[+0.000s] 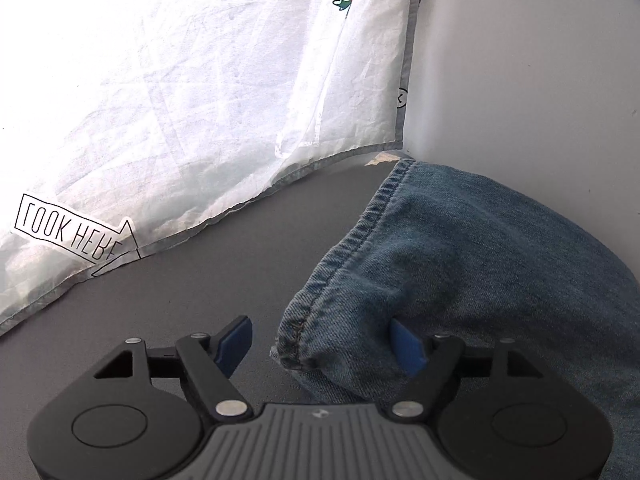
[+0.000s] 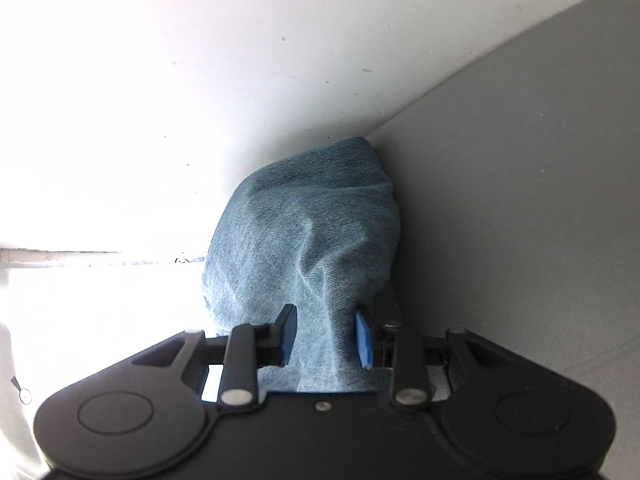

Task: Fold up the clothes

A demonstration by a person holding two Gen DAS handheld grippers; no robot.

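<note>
blue denim jeans [image 1: 460,264] lie on the grey counter [image 1: 200,300]; left gripper [image 1: 320,344] fingers are spread wide beside the hem, gripping nothing, while right gripper [image 2: 326,336] fingers are part-open around a denim fold, grip uncertain.

- The jeans [image 1: 472,264] are blue denim, a coarse twill weave, faded pale along the creases, with a doubled row of stitching at the hem.
- The curtain [image 1: 192,92] is thin white cloth, half sheer and creased, edged with a grey hem.
- The table [image 1: 192,296] is grey, matt and smooth.
- The wall [image 1: 532,72] is white and matt, with small specks.
- The left gripper [image 1: 324,344] is matt black plastic with shiny metal pins and blue pads; its grey housing is ribbed.
</note>
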